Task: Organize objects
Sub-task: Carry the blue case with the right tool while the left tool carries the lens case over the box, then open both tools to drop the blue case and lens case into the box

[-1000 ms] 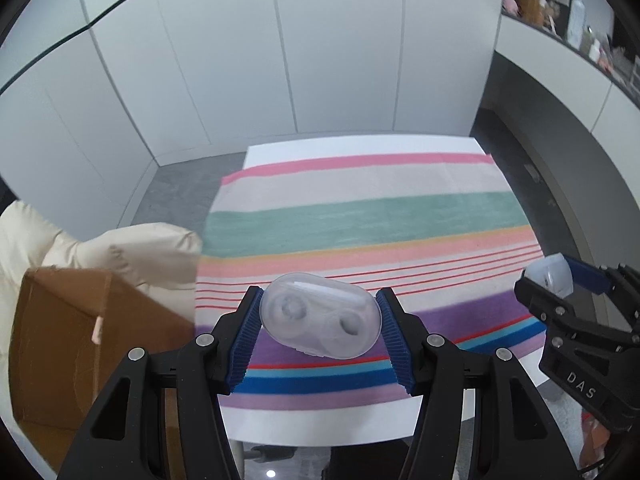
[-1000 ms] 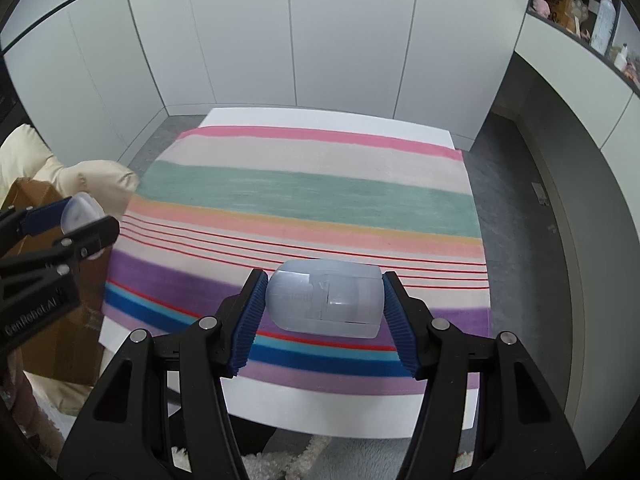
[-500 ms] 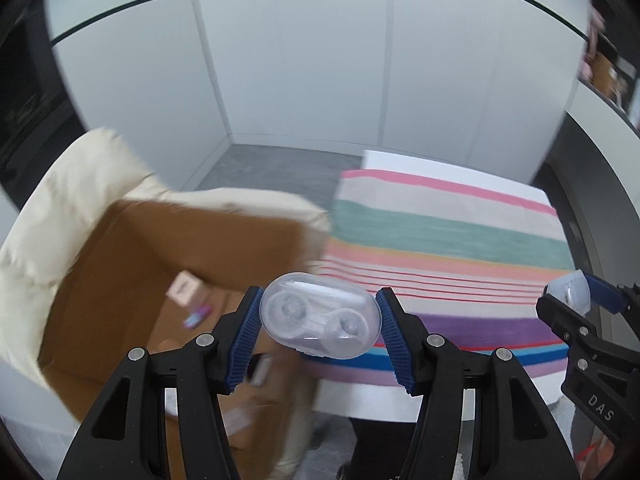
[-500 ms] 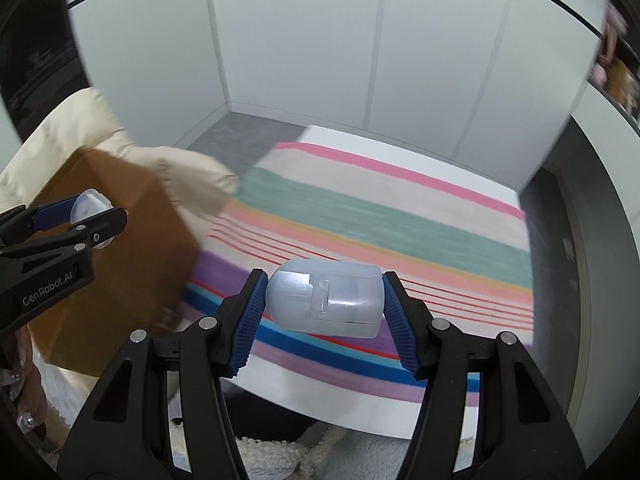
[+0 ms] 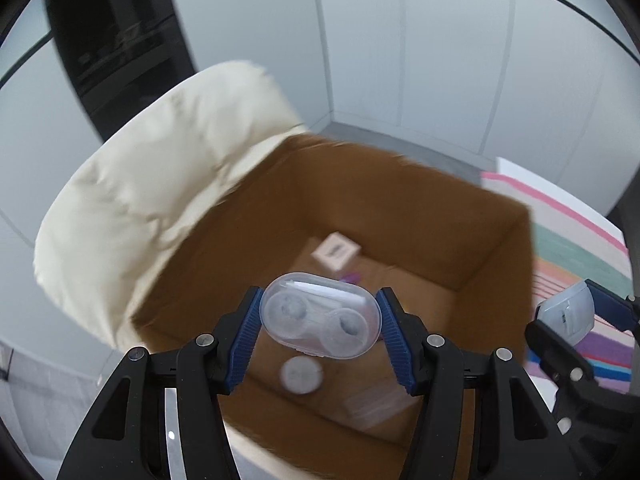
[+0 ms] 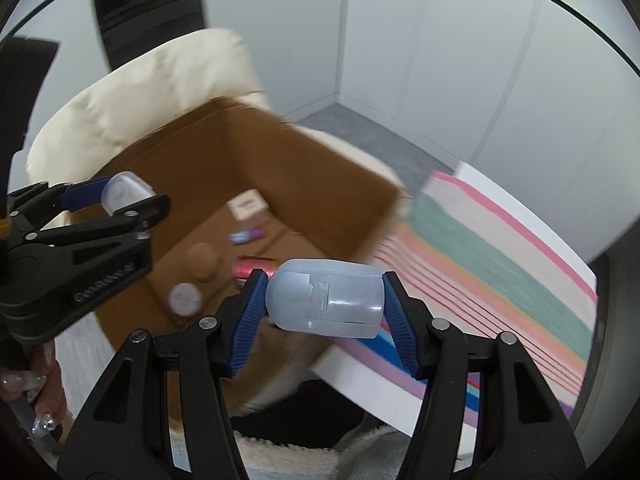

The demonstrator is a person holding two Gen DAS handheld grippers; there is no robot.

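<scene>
My left gripper [image 5: 319, 323] is shut on a clear oval lens case [image 5: 319, 314] and hangs over the open cardboard box [image 5: 400, 208]. My right gripper [image 6: 323, 299] is shut on a frosted white plastic case [image 6: 326, 298], above the box's [image 6: 304, 168] right wall and the striped table edge. Each gripper shows in the other's view: the right gripper [image 5: 576, 320] at the far right, the left gripper [image 6: 116, 196] at the left. Inside the box lie a small white carton [image 5: 337, 251], a round white lid [image 5: 301, 375], a red tube [image 6: 256, 266] and a purple item [image 6: 248, 235].
The box rests on a cream cushioned chair [image 5: 152, 184]. A table with a striped cloth [image 6: 500, 256] stands to the right. White cabinet walls [image 5: 440, 60] run behind, with a dark opening [image 5: 116, 40] at upper left. A hand [image 6: 44, 396] shows at lower left in the right wrist view.
Both grippers have swung left from above the striped table to the cardboard box, each still holding its case. The box interior has come into full view.
</scene>
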